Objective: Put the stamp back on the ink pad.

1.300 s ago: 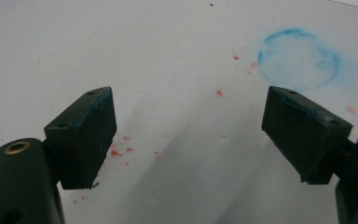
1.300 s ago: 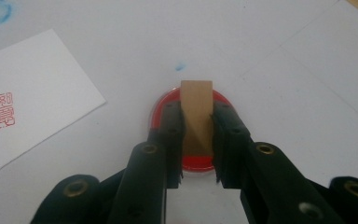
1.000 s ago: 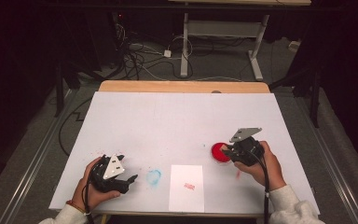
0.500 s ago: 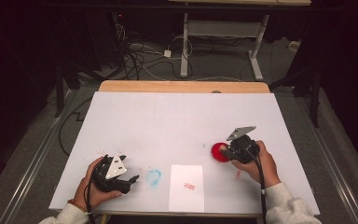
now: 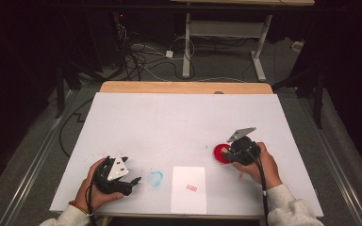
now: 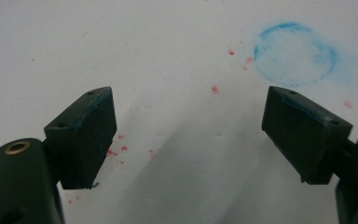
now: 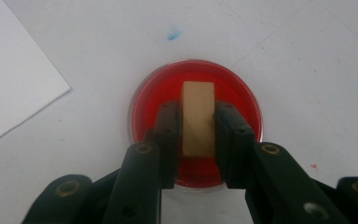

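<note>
A round red ink pad (image 5: pixel 218 156) lies on the white table at the right. My right gripper (image 5: pixel 227 153) reaches over it from the right. In the right gripper view a small wooden block (image 7: pixel 198 116) stands upright over the red ink pad (image 7: pixel 151 95), and my right gripper (image 7: pixel 197 108) has both pads against its sides. Its jaws have just been opening a little, with the block still between them. At the front left, my left gripper (image 5: pixel 131 171) rests low on the table. Its jaws stand wide apart around nothing in the left gripper view (image 6: pixel 189 130).
A white sheet of paper (image 5: pixel 188 176) with a small red stamp mark (image 5: pixel 191 188) lies at the front middle. A blue ring stain (image 5: pixel 155 178) sits just right of my left gripper, and small red specks dot the table (image 5: pixel 179 122). Cables and a desk frame lie beyond the far edge.
My right gripper has edged slightly left over the red pad with the block in it. The left hand has not moved.
</note>
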